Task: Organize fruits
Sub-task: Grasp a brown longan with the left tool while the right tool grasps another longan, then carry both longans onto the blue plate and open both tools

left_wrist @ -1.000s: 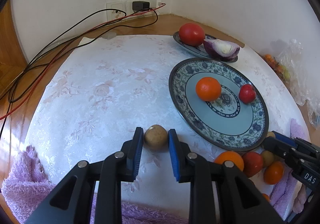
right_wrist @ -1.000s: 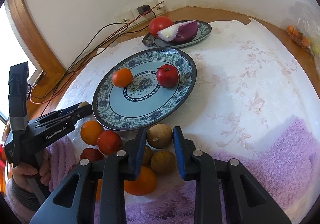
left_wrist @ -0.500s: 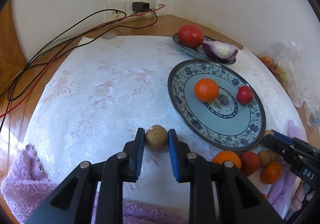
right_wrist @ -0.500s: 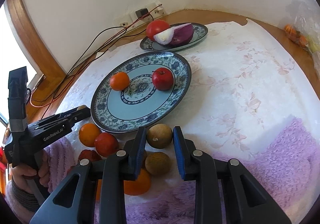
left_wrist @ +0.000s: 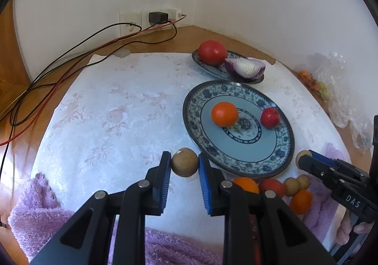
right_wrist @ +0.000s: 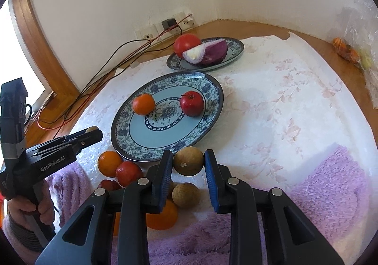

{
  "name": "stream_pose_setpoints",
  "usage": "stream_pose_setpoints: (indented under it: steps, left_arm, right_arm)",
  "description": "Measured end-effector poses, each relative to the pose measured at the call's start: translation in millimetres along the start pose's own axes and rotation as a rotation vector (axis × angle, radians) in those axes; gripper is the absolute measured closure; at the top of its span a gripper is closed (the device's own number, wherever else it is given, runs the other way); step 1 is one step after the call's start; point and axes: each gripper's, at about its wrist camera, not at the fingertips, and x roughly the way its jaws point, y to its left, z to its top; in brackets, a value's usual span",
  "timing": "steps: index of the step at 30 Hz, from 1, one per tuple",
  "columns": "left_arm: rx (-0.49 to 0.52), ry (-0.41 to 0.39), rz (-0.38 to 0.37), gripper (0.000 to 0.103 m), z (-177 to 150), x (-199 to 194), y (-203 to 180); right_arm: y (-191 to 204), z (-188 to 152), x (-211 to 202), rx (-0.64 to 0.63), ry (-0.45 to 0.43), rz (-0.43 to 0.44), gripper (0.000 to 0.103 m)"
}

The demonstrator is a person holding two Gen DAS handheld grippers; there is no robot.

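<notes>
My left gripper (left_wrist: 184, 157) is shut on a small brown round fruit (left_wrist: 184, 162), close over the white cloth just left of the large blue patterned plate (left_wrist: 189, 109). An orange (left_wrist: 224, 114) and a red apple (left_wrist: 270, 117) lie on that plate. My right gripper (right_wrist: 188, 155) is shut on another brown fruit (right_wrist: 188, 161) at the plate's (right_wrist: 212, 90) near rim, over a pile of loose fruit (right_wrist: 128, 172). Each gripper also shows in the other's view: the right gripper (left_wrist: 302, 159) and the left gripper (right_wrist: 95, 133).
A smaller plate (left_wrist: 236, 76) behind holds a tomato (left_wrist: 212, 52) and half a red onion (left_wrist: 244, 68). Cables (left_wrist: 70, 59) trail from wall sockets at the back left. A purple towel (right_wrist: 319, 194) covers the near edge. A plastic bag (left_wrist: 330, 80) lies at the right.
Both grippers keep their grip on the brown fruits. Both views have shifted only slightly, with the plates sitting a little lower in the picture.
</notes>
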Motion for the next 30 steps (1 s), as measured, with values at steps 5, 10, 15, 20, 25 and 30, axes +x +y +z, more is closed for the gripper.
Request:
stream_pose_setpoints:
  steps: [5, 10, 15, 20, 25, 30]
  left_arm:
    - [0.0, -0.019, -0.007, 0.078, 5.4, -8.2, -3.4]
    - [0.008, -0.04, -0.027, 0.078, 14.9, -13.3, -9.7]
    - [0.014, -0.05, -0.051, 0.078, 27.9, -10.2, -17.0]
    - [0.029, -0.052, -0.07, 0.078, 40.7, -3.0, -26.4]
    - [0.063, -0.057, -0.081, 0.078, 54.1, 5.2, -38.5]
    - [0.084, -0.055, -0.085, 0.078, 65.2, 19.8, -47.1]
  right_arm:
    - [1.5, 2.0, -6.5, -0.006, -0.021, -0.002, 0.074]
    - [2.9, 9.3, -12.3, -0.018, -0.042, -0.007, 0.074]
    - [3.9, 19.2, -14.0, -0.031, -0.054, -0.007, 0.074]
    - [6.7, 32.2, -13.0, -0.058, -0.069, -0.017, 0.074]
    - [6.8, 45.6, -4.8, -0.072, -0.066, -0.019, 0.074]
    - [8.8, 56.6, 6.4, -0.095, -0.063, -0.026, 0.074]
